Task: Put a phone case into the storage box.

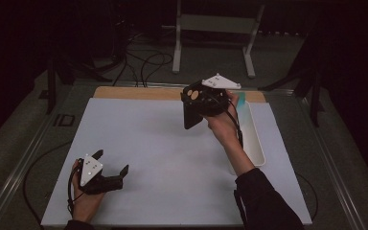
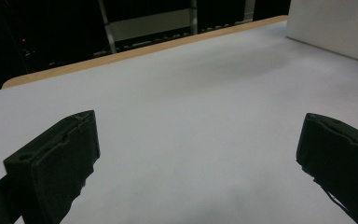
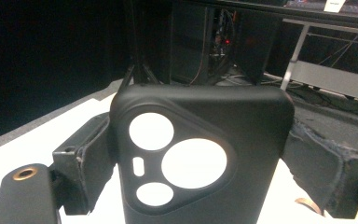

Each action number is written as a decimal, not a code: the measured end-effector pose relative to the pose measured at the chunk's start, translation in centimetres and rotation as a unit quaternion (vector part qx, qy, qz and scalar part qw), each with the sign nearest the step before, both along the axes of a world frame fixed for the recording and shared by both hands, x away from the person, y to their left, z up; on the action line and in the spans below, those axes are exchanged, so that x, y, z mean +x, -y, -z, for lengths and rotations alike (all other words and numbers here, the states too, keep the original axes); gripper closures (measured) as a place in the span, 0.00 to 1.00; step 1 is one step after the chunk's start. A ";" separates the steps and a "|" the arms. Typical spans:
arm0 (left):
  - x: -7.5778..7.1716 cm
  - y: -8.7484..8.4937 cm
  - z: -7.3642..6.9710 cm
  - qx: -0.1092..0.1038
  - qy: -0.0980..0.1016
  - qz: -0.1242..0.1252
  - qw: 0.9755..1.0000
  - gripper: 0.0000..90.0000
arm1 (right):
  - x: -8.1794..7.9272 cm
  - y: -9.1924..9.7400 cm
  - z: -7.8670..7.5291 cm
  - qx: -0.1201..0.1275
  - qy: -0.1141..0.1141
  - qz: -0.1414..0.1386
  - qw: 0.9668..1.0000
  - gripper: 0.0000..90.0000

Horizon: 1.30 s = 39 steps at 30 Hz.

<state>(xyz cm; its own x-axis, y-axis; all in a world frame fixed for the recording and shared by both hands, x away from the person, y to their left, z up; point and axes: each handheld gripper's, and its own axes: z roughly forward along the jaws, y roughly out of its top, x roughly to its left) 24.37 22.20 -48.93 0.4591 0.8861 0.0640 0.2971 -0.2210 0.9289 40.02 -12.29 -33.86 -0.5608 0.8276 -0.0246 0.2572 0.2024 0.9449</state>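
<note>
Black, matte, rounded-corner phone case (image 3: 200, 158) with a triangular camera panel pierced by three round cut-outs and one small slot; it stands upright between the two black jaws of the right gripper (image 3: 200, 163), which press against its left and right edges. In the high view the same case (image 1: 192, 114) is raised above the far middle of the white rectangular table mat (image 1: 148, 143), clear of the surface, with the right gripper (image 1: 199, 103) closed on it and its grey three-cornered plate uppermost. Just beside the holding hand (image 1: 224, 125), toward the right edge of the mat, lies a long white plastic tray (image 1: 255, 148) with a pale blue-green item at its far end; what that item is cannot be told. The left gripper (image 1: 112, 163) rests low at the near left corner of the mat, well apart from the case; its jaws are spread wide with nothing between them, only bare mat (image 2: 191, 116) showing in the gap. A light wooden table edge (image 1: 134, 92) borders the mat on the far side.
</note>
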 end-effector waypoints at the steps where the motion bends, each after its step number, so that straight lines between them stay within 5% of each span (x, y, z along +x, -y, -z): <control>1: 0.0 0.0 0.0 0.000 0.000 0.000 1.000 0.00 | 0.0 0.0 0.0 0.001 0.000 0.001 1.000 0.16; 33: 0.0 0.1 0.0 0.002 0.000 0.001 1.000 0.00 | 1.8 3.1 0.0 -0.004 -0.005 0.055 0.998 0.16; 39: 0.0 0.1 0.0 0.002 0.000 0.001 1.000 0.00 | 2.1 4.1 -0.1 0.014 -0.012 0.064 0.998 0.16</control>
<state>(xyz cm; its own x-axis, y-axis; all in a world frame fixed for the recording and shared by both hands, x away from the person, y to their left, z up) 24.36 22.14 -48.94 0.4604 0.8851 0.0682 0.2969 -0.2259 0.9278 42.09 -16.39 -33.72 -0.4501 0.8929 0.0110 0.3023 0.1408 0.9427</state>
